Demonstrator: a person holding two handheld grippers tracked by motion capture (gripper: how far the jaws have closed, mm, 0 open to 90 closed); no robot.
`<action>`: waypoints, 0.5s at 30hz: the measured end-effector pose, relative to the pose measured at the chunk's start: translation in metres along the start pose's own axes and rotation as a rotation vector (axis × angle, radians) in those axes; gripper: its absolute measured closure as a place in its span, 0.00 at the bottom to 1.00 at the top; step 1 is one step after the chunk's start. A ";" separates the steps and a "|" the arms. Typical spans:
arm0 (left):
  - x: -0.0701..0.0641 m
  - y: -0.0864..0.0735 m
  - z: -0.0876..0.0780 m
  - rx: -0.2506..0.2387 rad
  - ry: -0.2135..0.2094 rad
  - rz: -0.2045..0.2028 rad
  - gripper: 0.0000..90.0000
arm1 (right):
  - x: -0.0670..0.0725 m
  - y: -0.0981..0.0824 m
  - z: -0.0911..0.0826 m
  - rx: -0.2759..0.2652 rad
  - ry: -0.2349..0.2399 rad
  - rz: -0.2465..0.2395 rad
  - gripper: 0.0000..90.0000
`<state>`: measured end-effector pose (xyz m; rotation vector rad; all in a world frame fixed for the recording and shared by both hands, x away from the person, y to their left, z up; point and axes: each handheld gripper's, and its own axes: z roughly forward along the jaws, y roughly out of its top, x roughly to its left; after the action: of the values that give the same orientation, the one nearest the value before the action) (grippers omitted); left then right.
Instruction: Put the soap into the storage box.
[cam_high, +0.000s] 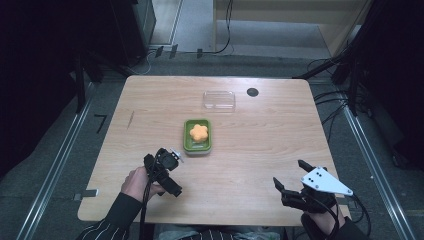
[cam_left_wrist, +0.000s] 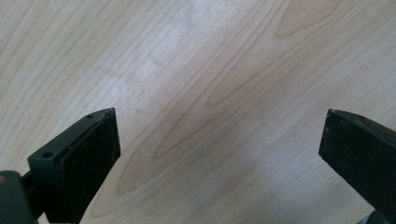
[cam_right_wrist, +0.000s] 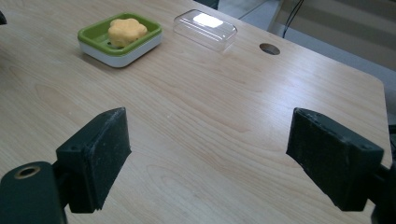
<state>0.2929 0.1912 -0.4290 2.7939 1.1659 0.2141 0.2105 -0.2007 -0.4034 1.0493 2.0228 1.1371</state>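
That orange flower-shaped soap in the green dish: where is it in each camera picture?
High view: the orange soap lies in the green dish at the table's middle.
Left gripper view: not in it, just bare tabletop.
Right gripper view: upper left.
Shared landmark: the clear lid beyond the dish.

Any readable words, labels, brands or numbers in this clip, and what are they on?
None. The green soap dish, the orange flower-shaped soap in it and the clear lid are all unmarked, and so is the wooden table. The left gripper and right gripper carry no lettering.
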 end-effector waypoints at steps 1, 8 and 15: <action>-0.001 -0.003 0.000 -0.001 -0.003 -0.003 0.00 | 0.000 0.000 0.000 -0.002 0.000 0.001 0.15; -0.005 -0.011 0.004 0.024 -0.006 0.005 0.00 | 0.000 0.000 0.000 -0.002 0.000 0.001 0.15; -0.006 -0.014 0.008 0.041 -0.014 0.009 0.00 | 0.000 0.000 0.000 0.001 -0.002 -0.002 0.15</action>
<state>0.2800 0.1967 -0.4392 2.8318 1.1674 0.1738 0.2105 -0.2006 -0.4035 1.0485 2.0223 1.1344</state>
